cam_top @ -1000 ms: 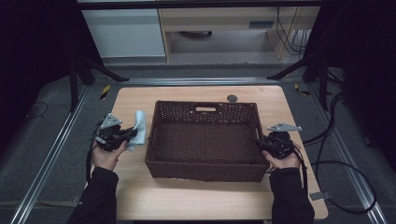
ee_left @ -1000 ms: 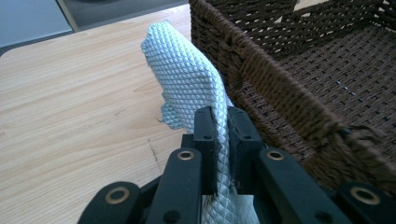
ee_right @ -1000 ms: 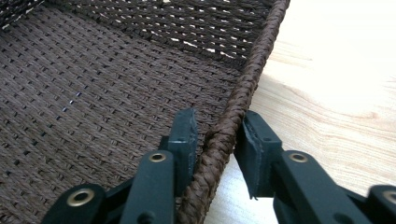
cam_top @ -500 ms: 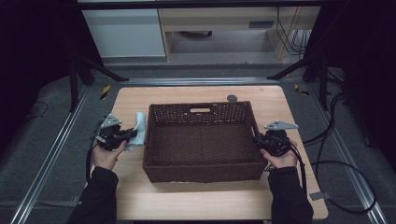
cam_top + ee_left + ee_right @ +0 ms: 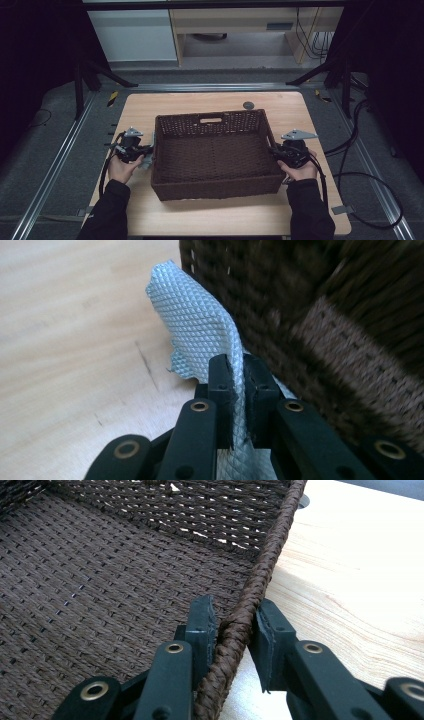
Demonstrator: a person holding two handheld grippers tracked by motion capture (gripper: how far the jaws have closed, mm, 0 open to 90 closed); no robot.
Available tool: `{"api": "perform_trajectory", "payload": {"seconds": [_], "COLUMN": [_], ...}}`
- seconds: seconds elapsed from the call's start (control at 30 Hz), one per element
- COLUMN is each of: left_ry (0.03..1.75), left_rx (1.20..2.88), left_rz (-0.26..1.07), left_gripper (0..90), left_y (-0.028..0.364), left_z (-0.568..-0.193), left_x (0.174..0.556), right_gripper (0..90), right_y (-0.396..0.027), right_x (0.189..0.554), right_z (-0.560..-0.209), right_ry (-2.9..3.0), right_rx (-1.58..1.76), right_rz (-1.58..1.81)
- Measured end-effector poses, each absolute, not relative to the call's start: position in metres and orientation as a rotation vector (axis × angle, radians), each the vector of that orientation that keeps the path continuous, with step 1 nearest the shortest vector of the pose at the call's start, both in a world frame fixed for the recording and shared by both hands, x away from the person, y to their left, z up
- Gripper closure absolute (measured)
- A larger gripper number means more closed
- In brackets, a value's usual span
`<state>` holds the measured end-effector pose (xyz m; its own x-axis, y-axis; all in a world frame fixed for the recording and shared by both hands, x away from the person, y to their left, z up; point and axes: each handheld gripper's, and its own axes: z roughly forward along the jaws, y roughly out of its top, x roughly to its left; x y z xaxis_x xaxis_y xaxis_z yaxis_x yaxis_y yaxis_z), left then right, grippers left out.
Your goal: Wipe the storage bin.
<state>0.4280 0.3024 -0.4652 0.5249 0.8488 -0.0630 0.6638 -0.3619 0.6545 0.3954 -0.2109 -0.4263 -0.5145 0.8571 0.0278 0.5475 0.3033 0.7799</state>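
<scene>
A dark brown woven basket (image 5: 210, 119) stands in the middle of the wooden table (image 5: 200, 220). My left gripper (image 5: 146, 152) sits low beside the basket's left wall. In the left gripper view, that gripper (image 5: 239, 362) is shut on a light blue-grey textured cloth (image 5: 195, 325), which stands up against the wicker wall (image 5: 310, 300). From above, only a scrap of the cloth (image 5: 148, 162) shows under the hand. My right gripper (image 5: 274, 152) is at the basket's right side. Its jaws (image 5: 234, 612) are shut on the braided rim (image 5: 270, 545), one inside and one outside.
A small dark round disc (image 5: 248, 105) lies on the table behind the basket. Metal rails run along both sides of the table, and black cables (image 5: 365, 175) loop on the floor to the right. Cabinets stand beyond the far edge.
The basket has slid a little to the left with the right gripper on its rim. The left gripper has sunk beside the basket wall, and the cloth is now mostly hidden from above.
</scene>
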Motion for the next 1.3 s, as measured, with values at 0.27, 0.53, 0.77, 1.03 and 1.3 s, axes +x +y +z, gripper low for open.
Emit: {"api": "perform_trajectory", "payload": {"seconds": [0.27, 0.53, 0.77, 1.03, 1.3], "left_ry": [1.215, 1.115, 1.074, 1.128, 1.149], "left_rx": [2.107, 1.903, 1.909, 2.016, 2.139], "left_rz": [0.362, 0.470, 0.490, 0.407, 0.366], "left_gripper": [82.9, 82.9, 82.9, 83.1, 83.3], "left_y": [0.304, 0.312, 0.310, 0.307, 0.300], "left_z": [-0.463, -0.421, -0.414, -0.445, -0.465], "left_x": [0.424, 0.409, 0.411, 0.416, 0.408], "right_gripper": [71.9, 71.9, 71.9, 72.0, 72.0], "right_y": [-0.211, -0.211, -0.211, -0.211, -0.211], "right_x": [0.395, 0.395, 0.395, 0.395, 0.394], "right_z": [-0.427, -0.427, -0.427, -0.427, -0.427], "right_ry": [2.171, 2.169, 2.170, 2.171, 2.167], "right_rx": [1.265, 1.266, 1.264, 1.259, 1.260], "right_rz": [1.077, 1.077, 1.077, 1.069, 1.070]}}
